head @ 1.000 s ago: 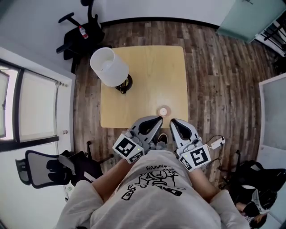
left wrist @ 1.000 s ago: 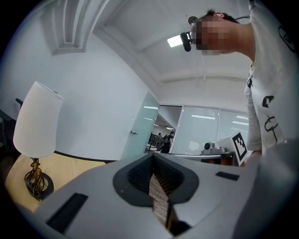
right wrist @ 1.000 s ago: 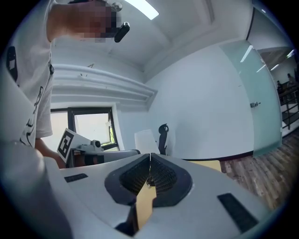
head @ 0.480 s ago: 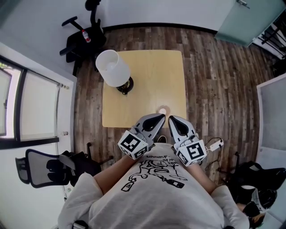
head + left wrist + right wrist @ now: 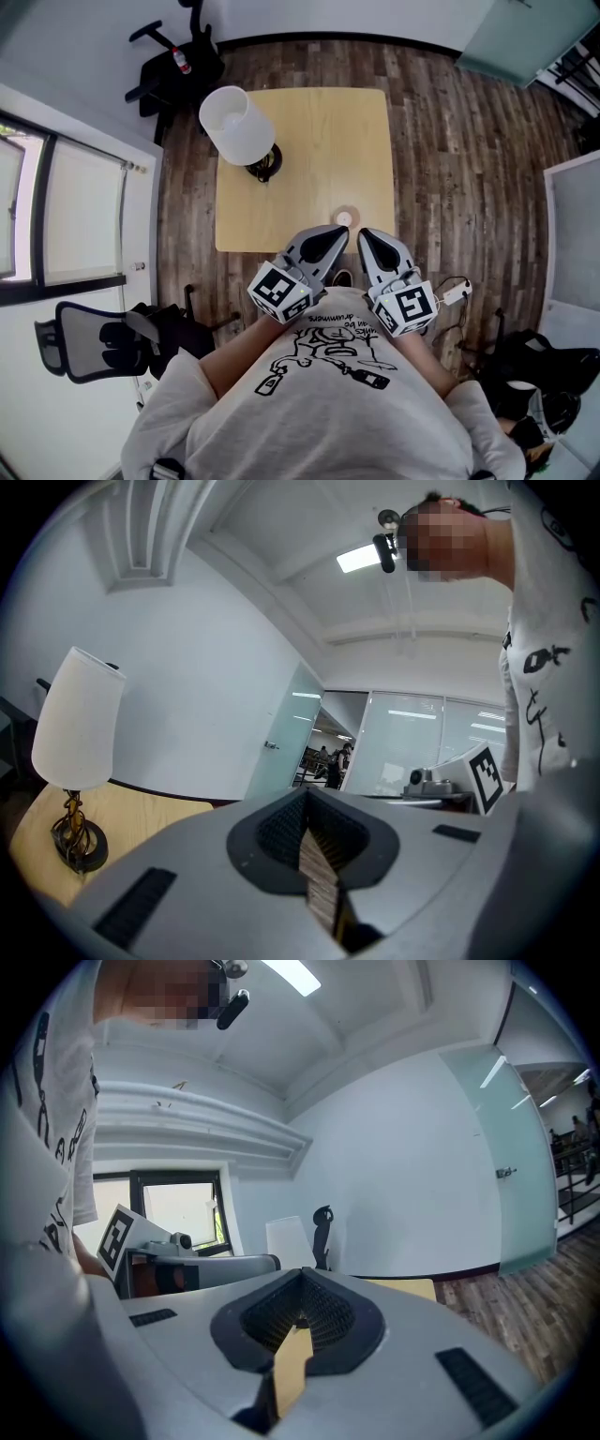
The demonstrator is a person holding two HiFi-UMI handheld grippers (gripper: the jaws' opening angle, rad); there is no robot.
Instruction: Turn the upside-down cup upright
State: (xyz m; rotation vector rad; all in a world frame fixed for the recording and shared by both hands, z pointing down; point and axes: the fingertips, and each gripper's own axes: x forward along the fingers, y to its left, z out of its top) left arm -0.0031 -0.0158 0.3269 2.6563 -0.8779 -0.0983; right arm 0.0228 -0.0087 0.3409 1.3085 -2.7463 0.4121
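Observation:
A small round cup (image 5: 344, 219) stands on the light wooden table (image 5: 309, 131) close to its front edge; from above I cannot tell which way up it is. My left gripper (image 5: 337, 233) and right gripper (image 5: 364, 235) hover side by side just in front of that edge, close to my body, with the cup a little beyond their tips. Both are shut with nothing held. In the left gripper view the left gripper (image 5: 305, 793) has its jaws pressed together, and the right gripper (image 5: 302, 1275) shows the same. Neither gripper view shows the cup.
A table lamp with a white shade (image 5: 234, 119) stands at the table's back left, also seen as the lamp (image 5: 77, 719). Black office chairs (image 5: 175, 62) (image 5: 94, 342) stand left of the table. A white plug on a cable (image 5: 455, 295) lies on the wooden floor at right.
Both grippers stay shut and in about the same place before the table's edge. The head view has shifted slightly, so the table and cup sit a little higher in the picture.

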